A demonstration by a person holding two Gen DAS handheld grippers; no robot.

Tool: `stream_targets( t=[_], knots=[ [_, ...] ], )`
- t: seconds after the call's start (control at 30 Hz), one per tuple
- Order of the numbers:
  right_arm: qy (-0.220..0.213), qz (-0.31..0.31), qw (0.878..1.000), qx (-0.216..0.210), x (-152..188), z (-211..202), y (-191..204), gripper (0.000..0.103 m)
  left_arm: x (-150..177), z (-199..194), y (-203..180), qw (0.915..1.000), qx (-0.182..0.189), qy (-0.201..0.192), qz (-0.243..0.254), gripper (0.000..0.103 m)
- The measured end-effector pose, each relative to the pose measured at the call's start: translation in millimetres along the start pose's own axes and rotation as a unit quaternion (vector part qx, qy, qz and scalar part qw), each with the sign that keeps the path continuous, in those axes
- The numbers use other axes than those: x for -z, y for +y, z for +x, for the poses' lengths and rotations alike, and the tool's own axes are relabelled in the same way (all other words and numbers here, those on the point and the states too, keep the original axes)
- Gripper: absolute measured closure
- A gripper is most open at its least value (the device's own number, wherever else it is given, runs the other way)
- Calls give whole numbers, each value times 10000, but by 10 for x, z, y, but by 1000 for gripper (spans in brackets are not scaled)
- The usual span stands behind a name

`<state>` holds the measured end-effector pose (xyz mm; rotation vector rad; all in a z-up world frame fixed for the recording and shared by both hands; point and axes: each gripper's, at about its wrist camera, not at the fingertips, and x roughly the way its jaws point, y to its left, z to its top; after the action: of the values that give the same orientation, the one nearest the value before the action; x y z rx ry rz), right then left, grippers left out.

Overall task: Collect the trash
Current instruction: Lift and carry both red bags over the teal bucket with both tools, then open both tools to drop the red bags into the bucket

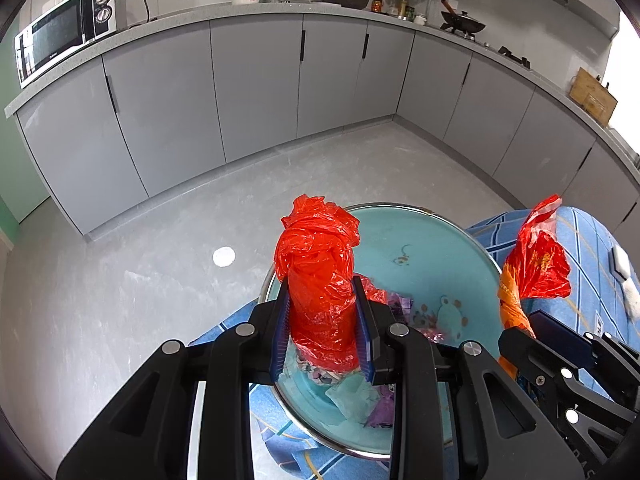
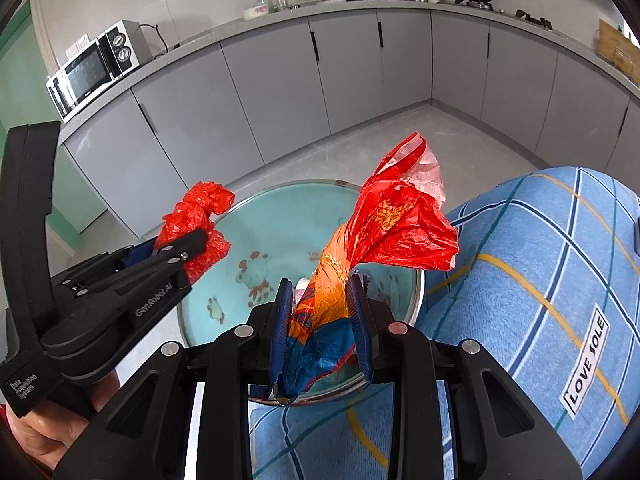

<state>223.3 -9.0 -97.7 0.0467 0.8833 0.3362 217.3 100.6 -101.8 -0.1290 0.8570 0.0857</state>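
- So the left gripper has its jaws closed down on a bunched-up handle of the red plastic bag, squeezed tight between the blue pads.
- The right gripper does the same with the other handle, the bit that goes orange and blue lower down. Jaws narrow, plastic pinched between them.
- The bag sits in a teal enamel basin with cartoon prints, on a blue plaid cloth.
- Progress guess: trash looks already bagged, both handles gathered. What's left is probably tying them or lifting the bag out.
- Left view only: paper scraps under the bag in the basin, plus a white spot on the floor.
- Right view only: a hand holding the left gripper, and a "LOVE SOLE" label on the cloth.
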Motion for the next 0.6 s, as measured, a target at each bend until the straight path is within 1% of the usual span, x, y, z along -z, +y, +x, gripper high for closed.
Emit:
stream_targets(
  t=[0.2,0.4,0.47,0.5,0.53,0.6],
  knots=[
    [148,-26,9999,-82,-31,167,27,74,-20,117,-8,9999,-26,119,-21,75],
    [293,14,9993,-211,-47,271,4,74,-60,175,-5,9999,-57,140,-1,75],
    [336,-13,9989,-334,-49,297,12,69,-60,191,-14,9999,-55,163,2,75],
    [354,-27,9985,-419,-50,309,17,57,-50,196,-15,9998,-59,171,8,75],
    [357,-20,9984,-447,-46,307,11,48,-55,206,-13,9998,-62,181,10,75],
    [267,29,9988,-419,-41,271,-9,48,-58,215,-20,9998,-70,191,6,75]
  ],
)
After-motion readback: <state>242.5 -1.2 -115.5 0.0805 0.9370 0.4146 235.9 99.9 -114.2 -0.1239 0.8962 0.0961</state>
